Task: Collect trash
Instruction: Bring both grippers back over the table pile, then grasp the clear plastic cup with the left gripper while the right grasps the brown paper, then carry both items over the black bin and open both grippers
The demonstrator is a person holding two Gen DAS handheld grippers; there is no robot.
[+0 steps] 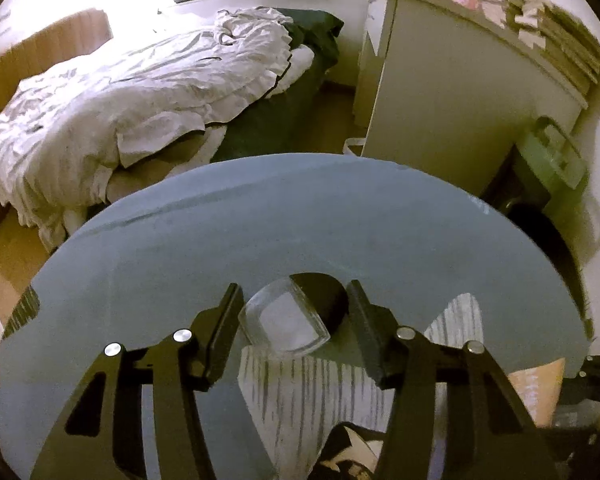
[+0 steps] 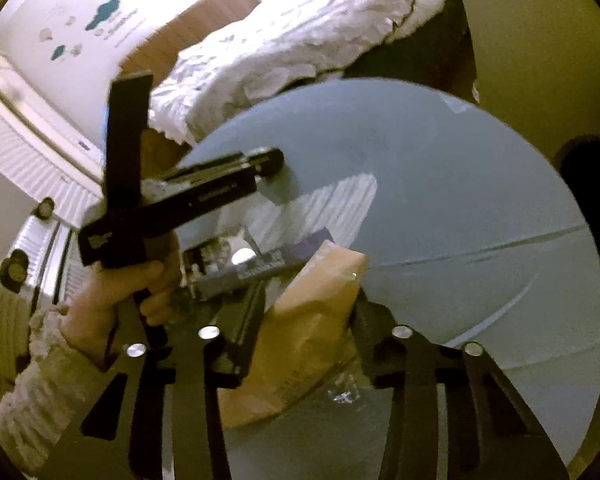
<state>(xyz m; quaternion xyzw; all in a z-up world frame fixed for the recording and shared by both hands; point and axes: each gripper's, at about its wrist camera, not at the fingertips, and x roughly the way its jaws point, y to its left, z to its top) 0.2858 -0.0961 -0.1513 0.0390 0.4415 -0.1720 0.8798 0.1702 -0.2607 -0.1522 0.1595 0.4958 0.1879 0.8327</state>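
In the left wrist view my left gripper [image 1: 294, 320] is shut on a clear plastic cup [image 1: 286, 322], held between both fingers just above the round grey glass table [image 1: 300, 216]. In the right wrist view my right gripper [image 2: 308, 332] is shut on a tan paper bag [image 2: 308, 320] with crinkled clear plastic [image 2: 346, 388] under it, at the table's near edge [image 2: 460, 184]. The left gripper [image 2: 204, 184] and the hand that holds it show at the left of the right wrist view. A purple box [image 2: 260, 264] lies just behind the bag.
An unmade bed with white bedding [image 1: 140, 96] stands beyond the table. A white cabinet [image 1: 452, 92] with clutter on top stands at the right, a green bin [image 1: 556, 160] beside it. A striped rug [image 1: 300, 396] shows through the glass. A radiator [image 2: 32, 152] is at the left.
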